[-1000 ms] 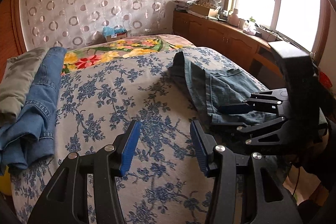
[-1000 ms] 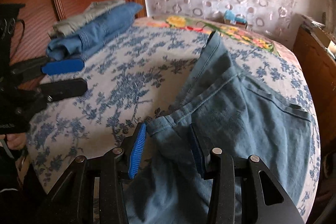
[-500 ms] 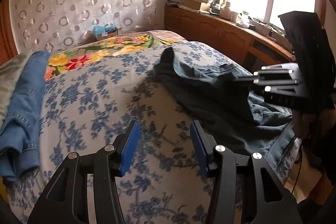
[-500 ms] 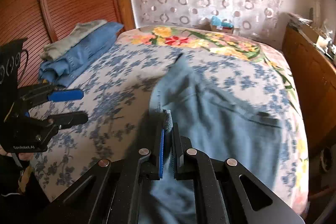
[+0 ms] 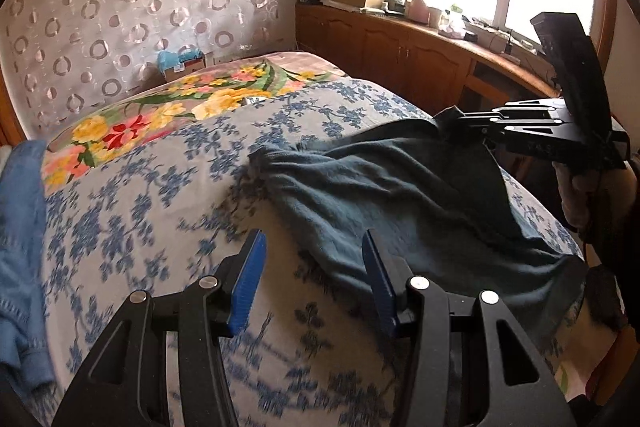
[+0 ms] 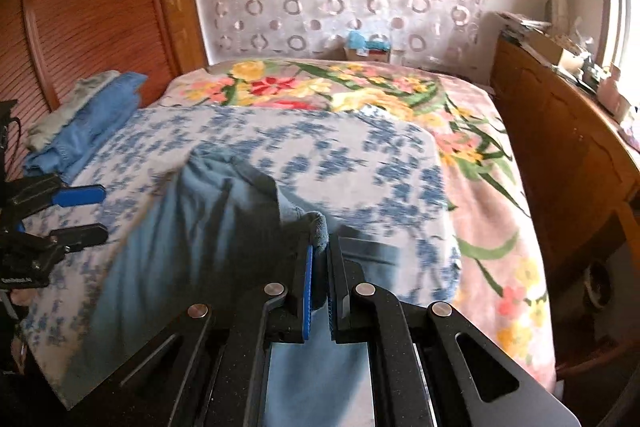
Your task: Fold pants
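The right hand-held gripper (image 6: 318,251) sits at the lower centre of its own view, angled down toward the bed (image 6: 360,147), its two blue pads pressed together on a bunched edge of the pants (image 6: 192,227). A small tuft of denim pokes up just beyond the fingertips. From that pinch the grey-blue fabric hangs and spreads toward the lower left of the frame, across the blue-flowered bedspread (image 6: 320,155).

In the left wrist view the same right hand-held gripper (image 5: 460,123) enters from the right edge at mid height, held nearly level, with a hand (image 5: 580,195) wrapped under its black handle. The pants (image 5: 400,195) rise to its tip in a lifted peak and drape down over the right half of the bed.

The left hand-held gripper (image 5: 312,279) fills the bottom of its own view, tilted downward, its blue pads spread apart with nothing between them. It hovers over the bedspread at the near edge of the pants, without touching the cloth. In the right wrist view it shows at the left edge (image 6: 80,215), its jaws likewise apart.

A stack of folded jeans (image 6: 84,123) lies at the left side of the bed.
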Demonstrator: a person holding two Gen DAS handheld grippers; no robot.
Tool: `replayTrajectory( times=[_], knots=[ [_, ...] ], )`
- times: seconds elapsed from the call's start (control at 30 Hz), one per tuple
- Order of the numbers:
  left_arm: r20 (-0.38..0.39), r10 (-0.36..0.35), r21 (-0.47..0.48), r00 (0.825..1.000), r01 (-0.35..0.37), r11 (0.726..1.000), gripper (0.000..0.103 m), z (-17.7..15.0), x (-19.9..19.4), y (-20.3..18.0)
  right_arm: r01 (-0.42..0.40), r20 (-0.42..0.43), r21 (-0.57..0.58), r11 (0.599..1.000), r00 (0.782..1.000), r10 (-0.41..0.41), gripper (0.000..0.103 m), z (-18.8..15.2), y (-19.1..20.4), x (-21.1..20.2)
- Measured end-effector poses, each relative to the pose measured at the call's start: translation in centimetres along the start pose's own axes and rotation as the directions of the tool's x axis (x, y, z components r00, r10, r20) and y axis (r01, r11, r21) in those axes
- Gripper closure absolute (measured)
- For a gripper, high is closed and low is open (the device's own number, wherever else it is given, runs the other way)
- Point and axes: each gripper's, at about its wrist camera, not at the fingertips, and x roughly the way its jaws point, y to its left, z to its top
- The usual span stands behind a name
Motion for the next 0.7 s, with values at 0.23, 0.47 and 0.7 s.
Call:
replayTrajectory(
  times=[0.23, 0.47, 0.7],
  knots=[
    [-0.031, 0.003, 0.024, 1.0, -0.002, 1.0, 0.052, 0.6, 1.8, -1.1, 0.038, -0.023, 0.007, 0.999, 0.999, -0.038, 0.097, 1.2, -1.9, 1.3],
    [-0.056, 0.011, 0.029, 0.998, -0.01, 1.0, 0.052, 0.8, 2.7, -1.2, 0.053, -0.02, 0.066, 0.996, 0.998, -0.052, 0.097, 1.3, -3.0, 1.6],
    [-0.089, 0.011, 0.033, 0.996, -0.008, 0.999, 0.052, 0.3, 3.8, -1.2, 0.03, -0.029, 0.067, 0.997, 0.999, -0.028, 0.075, 0.8, -2.5, 2.1]
  ],
)
